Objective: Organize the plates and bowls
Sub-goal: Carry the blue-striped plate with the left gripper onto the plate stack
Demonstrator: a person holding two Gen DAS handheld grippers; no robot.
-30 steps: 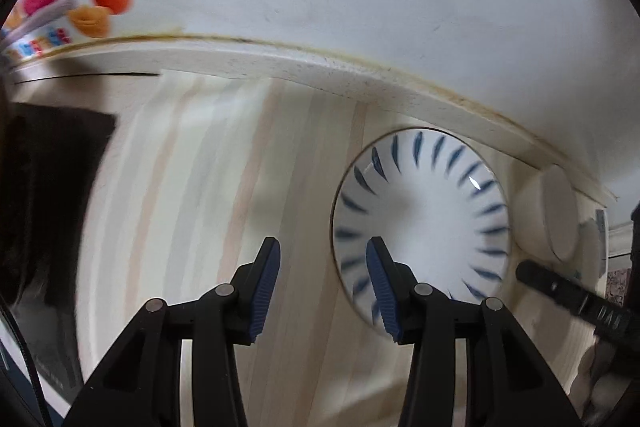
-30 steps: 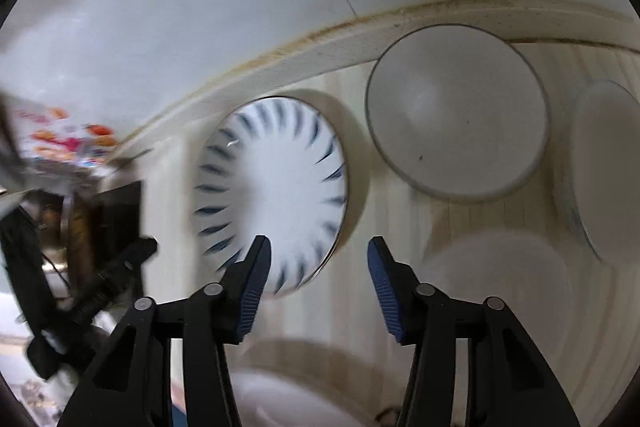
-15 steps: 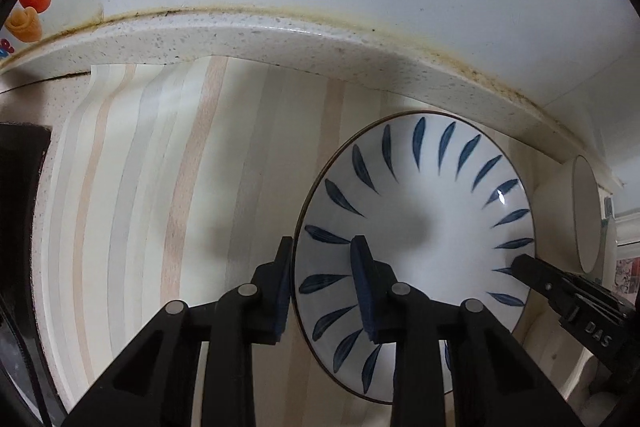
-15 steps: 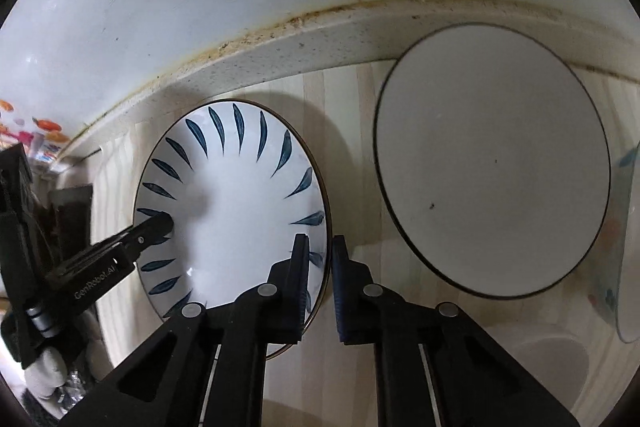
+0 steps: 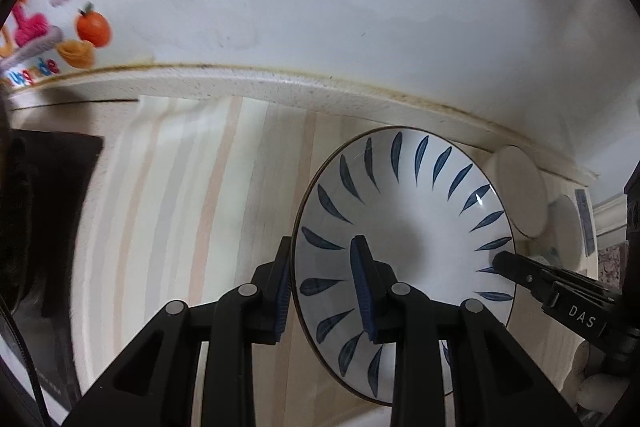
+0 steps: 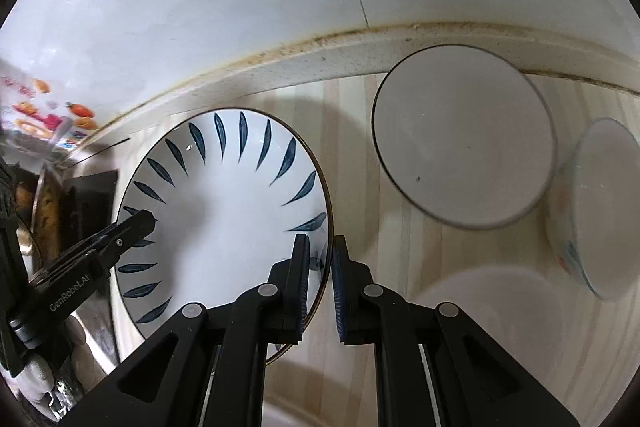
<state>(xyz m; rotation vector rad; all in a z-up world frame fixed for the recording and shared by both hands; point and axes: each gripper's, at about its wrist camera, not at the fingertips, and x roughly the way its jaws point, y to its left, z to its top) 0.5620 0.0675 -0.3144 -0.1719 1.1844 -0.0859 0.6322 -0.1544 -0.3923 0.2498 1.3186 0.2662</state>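
A white bowl with blue leaf strokes (image 5: 404, 227) sits low and right of centre in the left wrist view. My left gripper (image 5: 320, 287) is shut on its left rim, one pad inside the bowl and one outside. In the right wrist view the same bowl (image 6: 224, 211) lies to the left. My right gripper (image 6: 320, 279) is shut on its right rim. Each gripper shows in the other's view: the right gripper's finger (image 5: 560, 291) and the left gripper's finger (image 6: 100, 251) reach over opposite rims. The bowl looks slightly raised above the striped wooden counter (image 5: 192, 227).
A white dark-rimmed plate (image 6: 464, 135) lies to the right near the back ledge (image 6: 320, 55). Beside it is a bowl with a coloured pattern (image 6: 592, 207), and a pale dish (image 6: 488, 311) lies in front. A black hob (image 5: 48, 211) lies to the left.
Both grippers went from open beside the bowl to shut on its opposite rims. Since then both have risen and pulled back with the bowl, so more wall shows.
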